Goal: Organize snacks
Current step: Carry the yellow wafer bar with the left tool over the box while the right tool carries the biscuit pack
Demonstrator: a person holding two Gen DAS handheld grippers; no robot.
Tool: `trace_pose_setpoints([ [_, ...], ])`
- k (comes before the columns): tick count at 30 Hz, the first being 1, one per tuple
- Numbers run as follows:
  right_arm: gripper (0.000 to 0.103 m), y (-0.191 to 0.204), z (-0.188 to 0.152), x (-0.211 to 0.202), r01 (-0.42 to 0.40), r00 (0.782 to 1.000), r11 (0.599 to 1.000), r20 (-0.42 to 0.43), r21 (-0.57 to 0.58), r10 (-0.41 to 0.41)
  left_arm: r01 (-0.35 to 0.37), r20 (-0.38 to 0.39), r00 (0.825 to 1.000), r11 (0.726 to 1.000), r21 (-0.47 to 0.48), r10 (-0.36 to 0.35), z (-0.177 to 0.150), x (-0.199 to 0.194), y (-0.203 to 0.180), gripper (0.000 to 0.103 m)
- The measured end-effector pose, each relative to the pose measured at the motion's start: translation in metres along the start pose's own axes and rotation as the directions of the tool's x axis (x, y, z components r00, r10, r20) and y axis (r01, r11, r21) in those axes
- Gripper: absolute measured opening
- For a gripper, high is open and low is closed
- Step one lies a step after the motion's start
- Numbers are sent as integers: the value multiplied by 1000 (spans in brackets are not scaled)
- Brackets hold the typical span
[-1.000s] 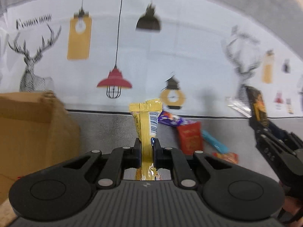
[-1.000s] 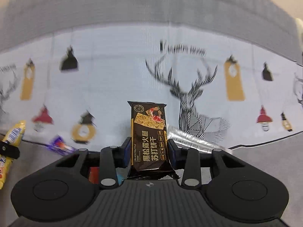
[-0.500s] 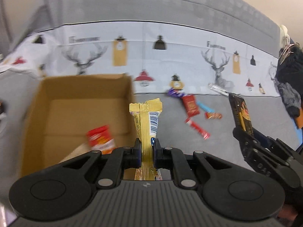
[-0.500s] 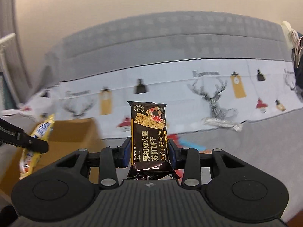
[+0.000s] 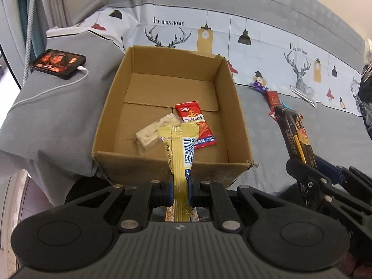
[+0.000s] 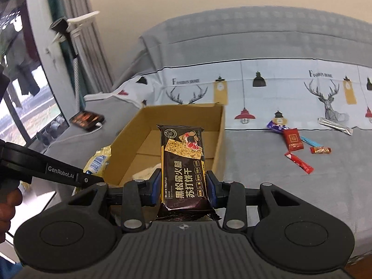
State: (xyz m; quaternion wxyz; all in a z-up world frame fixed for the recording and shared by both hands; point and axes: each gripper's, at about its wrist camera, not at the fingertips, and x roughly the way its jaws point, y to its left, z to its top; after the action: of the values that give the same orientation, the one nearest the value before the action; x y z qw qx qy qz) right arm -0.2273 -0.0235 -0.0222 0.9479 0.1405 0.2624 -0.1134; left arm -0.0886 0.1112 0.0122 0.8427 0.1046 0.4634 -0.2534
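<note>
My left gripper point(image 5: 181, 189) is shut on a yellow snack packet point(image 5: 179, 148) and holds it upright at the near wall of an open cardboard box point(image 5: 234, 107). In the box lie a red snack pack point(image 5: 197, 125) and a pale rice bar point(image 5: 155, 132). My right gripper point(image 6: 183, 187) is shut on a black cracker packet point(image 6: 182, 162), right of the box's near corner. The cracker packet also shows in the left wrist view point(image 5: 295, 137), and the yellow packet in the right wrist view point(image 6: 97, 160).
Several loose snacks point(image 6: 293, 139) and a silver sachet point(image 6: 334, 125) lie on the grey bed right of the box point(image 6: 220, 125). A phone point(image 5: 58, 63) on a white cable lies left of the box. A printed cloth point(image 5: 267, 39) runs along the back.
Both grippers have pulled back and swung left, with their packets, from the loose snacks to the box. The box's inside has come into full view.
</note>
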Motion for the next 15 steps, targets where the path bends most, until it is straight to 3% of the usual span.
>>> trace_pose_setpoints([
  [15, 41, 22, -3, -21, 37, 999, 998, 33, -56, -35, 53, 57, 997, 999, -13, -52, -17, -24, 4, 12],
])
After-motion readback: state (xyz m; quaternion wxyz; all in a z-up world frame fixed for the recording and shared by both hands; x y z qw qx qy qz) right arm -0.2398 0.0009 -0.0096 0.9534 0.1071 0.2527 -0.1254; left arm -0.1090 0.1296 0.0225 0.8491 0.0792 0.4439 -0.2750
